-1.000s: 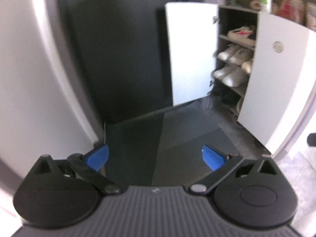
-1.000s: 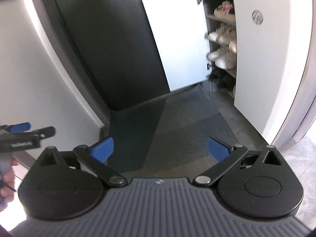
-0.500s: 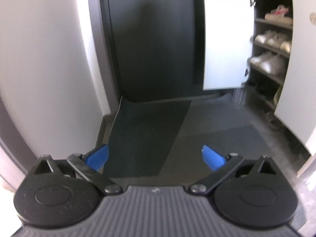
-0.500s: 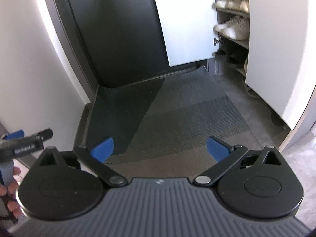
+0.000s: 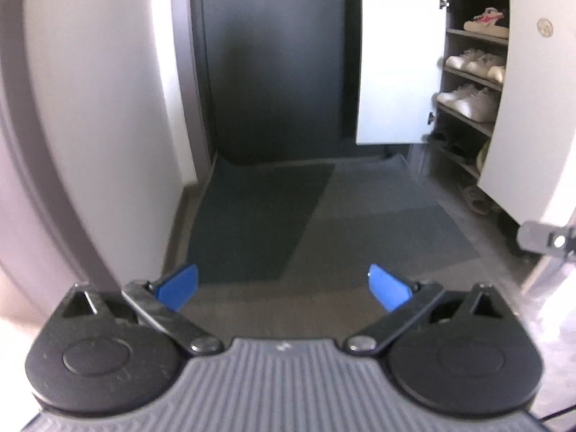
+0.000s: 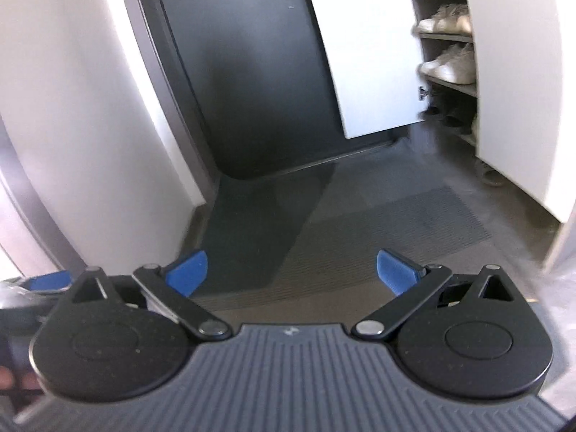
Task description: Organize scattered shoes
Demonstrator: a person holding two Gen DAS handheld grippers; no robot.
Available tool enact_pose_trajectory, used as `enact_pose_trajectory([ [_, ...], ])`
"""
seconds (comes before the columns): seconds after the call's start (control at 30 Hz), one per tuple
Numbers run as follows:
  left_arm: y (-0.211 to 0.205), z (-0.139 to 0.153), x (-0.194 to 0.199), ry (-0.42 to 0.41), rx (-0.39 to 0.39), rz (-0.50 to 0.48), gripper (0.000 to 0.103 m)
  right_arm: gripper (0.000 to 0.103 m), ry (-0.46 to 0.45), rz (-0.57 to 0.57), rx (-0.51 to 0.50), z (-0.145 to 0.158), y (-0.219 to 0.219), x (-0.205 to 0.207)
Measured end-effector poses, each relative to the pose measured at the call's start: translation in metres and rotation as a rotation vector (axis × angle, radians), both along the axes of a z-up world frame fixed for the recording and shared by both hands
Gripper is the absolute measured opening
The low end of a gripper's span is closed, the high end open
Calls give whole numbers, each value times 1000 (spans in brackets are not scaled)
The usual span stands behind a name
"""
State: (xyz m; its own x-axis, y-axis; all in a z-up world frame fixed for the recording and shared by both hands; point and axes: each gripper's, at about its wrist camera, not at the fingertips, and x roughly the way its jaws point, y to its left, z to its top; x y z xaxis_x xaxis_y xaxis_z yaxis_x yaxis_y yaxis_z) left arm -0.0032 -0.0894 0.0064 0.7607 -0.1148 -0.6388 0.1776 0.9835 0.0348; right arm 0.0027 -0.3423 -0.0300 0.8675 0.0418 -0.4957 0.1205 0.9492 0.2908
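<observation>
Both claws wide open, empty, open shoe cabinet shelves holding white sneakers

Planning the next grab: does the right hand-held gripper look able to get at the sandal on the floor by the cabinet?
Probably yes. The right hand-held gripper is open and empty, and bare doormat lies between it and the sandal. The open cabinet door hides part of the sandal.

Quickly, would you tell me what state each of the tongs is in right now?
Left tongs: open, holding nothing.
Right tongs: open, holding nothing.
</observation>
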Motion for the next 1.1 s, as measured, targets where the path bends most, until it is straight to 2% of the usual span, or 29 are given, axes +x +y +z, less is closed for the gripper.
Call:
enact_pose_trajectory([
  [0.07,12,1,-15,-1,6,14,103,103,26,-3,32,0,6,-15],
  [0.17,30,11,-45,-95,22,23,103,103,-21,2,-15,11,22,-39],
  [0.33,48,23,-65,-98,-30,20,103,103,-61,3,-31,19,42,-65],
  [0.47,52,25,-67,-114,-29,52,103,103,-86,3,-90,23,55,-78],
  [0.63,53,22,-63,-112,-6,82,103,103,-73,28,-79,18,61,-87],
  [0.97,45,22,-66,-127,25,75,103,103,-85,19,-58,21,57,-105],
  [1.1,38,19,-66,-116,49,61,103,103,-79,-2,-88,23,58,-113],
])
